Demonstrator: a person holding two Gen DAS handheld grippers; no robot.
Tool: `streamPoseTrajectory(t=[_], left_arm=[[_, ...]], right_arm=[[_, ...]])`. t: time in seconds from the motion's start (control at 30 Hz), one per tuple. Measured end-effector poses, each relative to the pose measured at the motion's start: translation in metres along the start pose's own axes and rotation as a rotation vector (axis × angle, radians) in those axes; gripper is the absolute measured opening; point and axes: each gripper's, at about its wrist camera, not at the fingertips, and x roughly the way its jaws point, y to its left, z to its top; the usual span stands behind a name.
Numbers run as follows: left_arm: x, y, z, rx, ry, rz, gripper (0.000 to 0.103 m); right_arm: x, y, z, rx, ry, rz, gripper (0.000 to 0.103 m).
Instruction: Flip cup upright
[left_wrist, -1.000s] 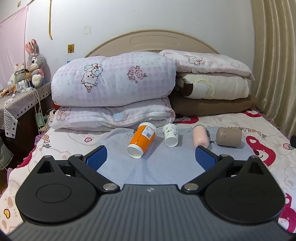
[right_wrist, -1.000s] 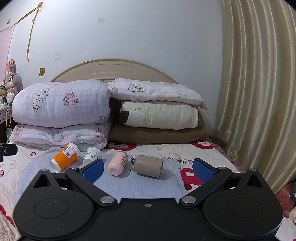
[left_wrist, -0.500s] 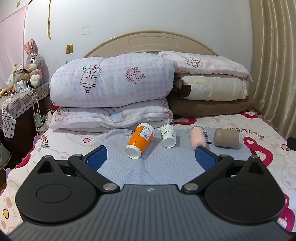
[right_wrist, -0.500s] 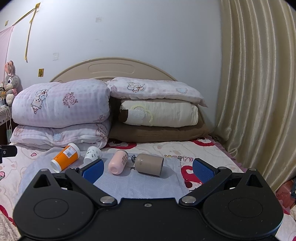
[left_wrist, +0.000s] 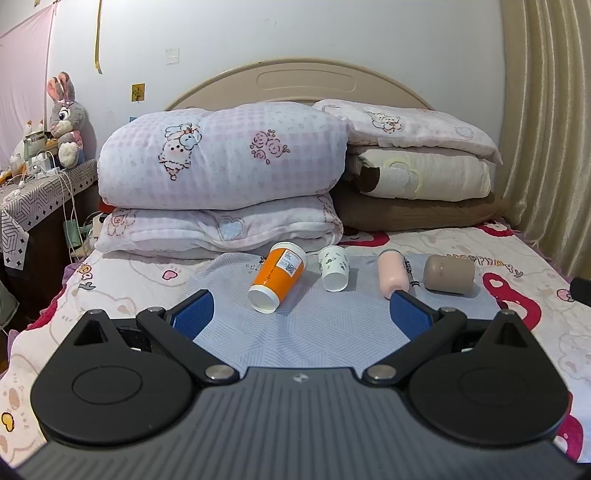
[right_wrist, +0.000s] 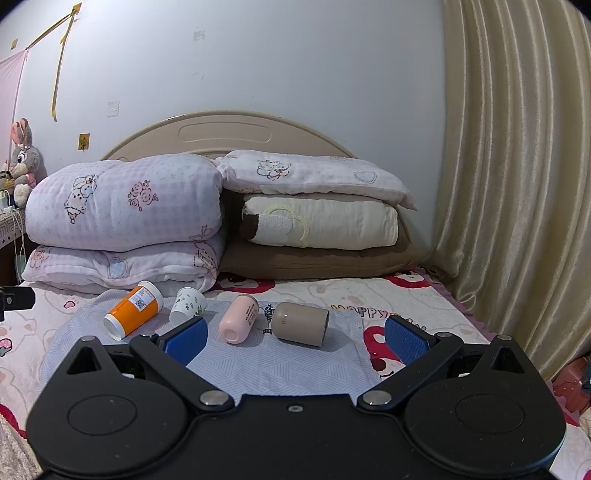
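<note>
Several cups lie on their sides on a pale blue mat (left_wrist: 303, 332) on the bed. From left: an orange paper cup (left_wrist: 279, 277) (right_wrist: 135, 309), a small white printed cup (left_wrist: 334, 268) (right_wrist: 187, 304), a pink cup (left_wrist: 392, 272) (right_wrist: 239, 319) and a taupe cup (left_wrist: 448, 274) (right_wrist: 301, 324). My left gripper (left_wrist: 301, 314) is open and empty, in front of the orange and white cups. My right gripper (right_wrist: 293, 338) is open and empty, in front of the pink and taupe cups.
Stacked pillows and folded quilts (left_wrist: 221, 177) (right_wrist: 317, 221) lie behind the cups against the headboard. A curtain (right_wrist: 517, 184) hangs at the right. A side table (left_wrist: 26, 192) with a plush rabbit (left_wrist: 66, 118) stands at the left.
Both grippers have drifted slightly; the cups sit a little lower and more to the left in the left wrist view. The cups have not moved. Both grippers stay open.
</note>
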Motion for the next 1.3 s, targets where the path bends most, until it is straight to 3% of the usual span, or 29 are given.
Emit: streamPoseTrajectory(t=[1.0,1.3], left_arm=[[0.003,0.003,-0.007,-0.015,0.021,0.006,0.103],[0.028,0.027,0.053,-0.023,0.010,-0.064,0.103]], right_arm=[[0.001,0.007,0.001,-0.005,0.004,0.023,0.103],[0.015,0.019,0.027,-0.014,-0.010,0.140,0.103]])
